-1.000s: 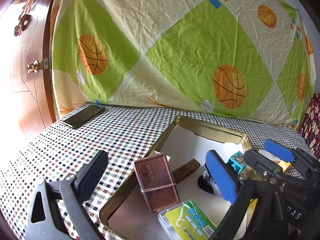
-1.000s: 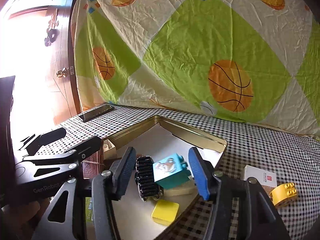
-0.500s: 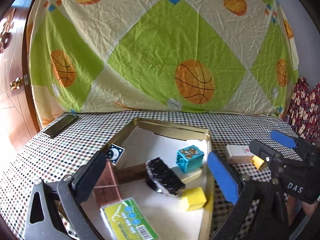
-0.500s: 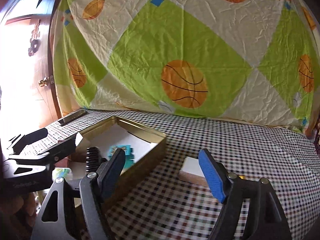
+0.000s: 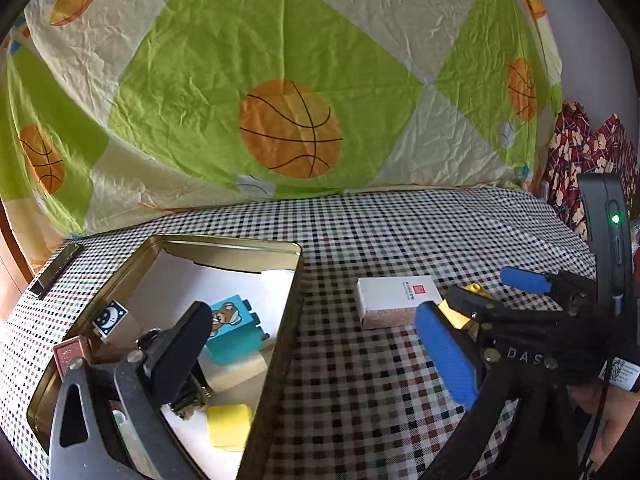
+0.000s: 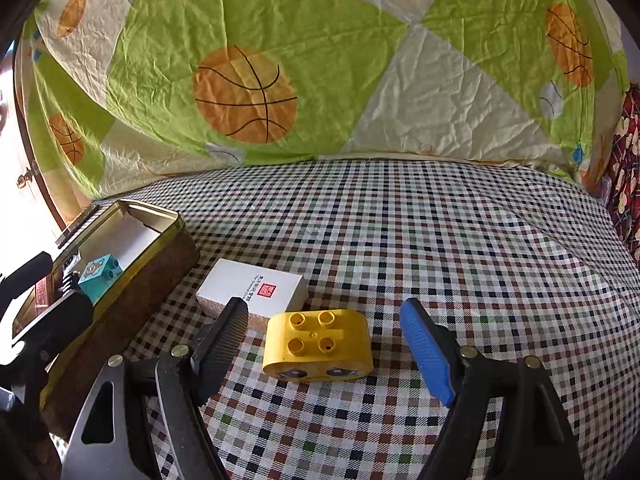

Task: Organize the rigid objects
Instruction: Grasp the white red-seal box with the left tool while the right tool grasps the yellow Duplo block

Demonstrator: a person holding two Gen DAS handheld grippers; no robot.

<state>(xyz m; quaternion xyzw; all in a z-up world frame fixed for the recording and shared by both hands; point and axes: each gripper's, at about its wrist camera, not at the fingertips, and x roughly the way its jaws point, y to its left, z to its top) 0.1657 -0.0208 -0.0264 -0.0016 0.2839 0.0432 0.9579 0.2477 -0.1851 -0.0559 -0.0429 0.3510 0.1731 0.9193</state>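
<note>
A yellow toy brick with studs lies on the checked cloth between the open fingers of my right gripper, which is empty. A white box with a red mark lies just behind it and also shows in the left wrist view. A gold tin holds a teal bear brick, a yellow block, a copper case and a brush, mostly hidden. My left gripper is open and empty over the tin's right wall. The right gripper shows there too.
A dark phone lies at the far left edge of the table. A basketball-print sheet hangs behind the table. Red patterned fabric is at the right. The tin stands left of the white box.
The teal bear brick has been let go into the tin. My right gripper moved right, out of the tin, to around the yellow brick. My left gripper swung right.
</note>
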